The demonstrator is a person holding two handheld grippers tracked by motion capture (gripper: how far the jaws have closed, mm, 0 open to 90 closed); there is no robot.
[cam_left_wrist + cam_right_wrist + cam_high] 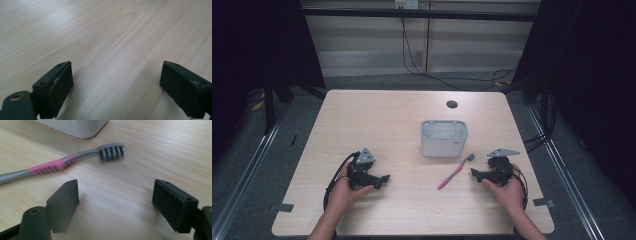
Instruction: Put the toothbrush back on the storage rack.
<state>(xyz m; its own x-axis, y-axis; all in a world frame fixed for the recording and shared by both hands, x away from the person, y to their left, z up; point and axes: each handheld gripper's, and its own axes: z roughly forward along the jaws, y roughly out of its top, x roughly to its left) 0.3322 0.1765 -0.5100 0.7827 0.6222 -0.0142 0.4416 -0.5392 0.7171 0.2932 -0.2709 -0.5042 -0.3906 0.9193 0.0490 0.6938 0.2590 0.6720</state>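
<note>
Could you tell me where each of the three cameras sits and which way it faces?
High view: above the person's side, looking forward and down at the table; forearms, left gripper, right gripper.
Left gripper view: on the left gripper, facing bare tabletop; jaws apart.
Right gripper view: on the right gripper, facing the toothbrush.
Shared: toothbrush, white holder.

The surface [377, 120] was pale wood with rounded corners and a small dark round hole [452, 104] near its far edge. It stood on grey floor [257, 165], with metal rails [247, 170] running along both sides. Black curtains [592, 75] closed in the left and right. Behind it ran a light panelled wall [372, 45], and black cables [412, 60] hung down it and trailed over the floor. The light was dim and even.
</note>
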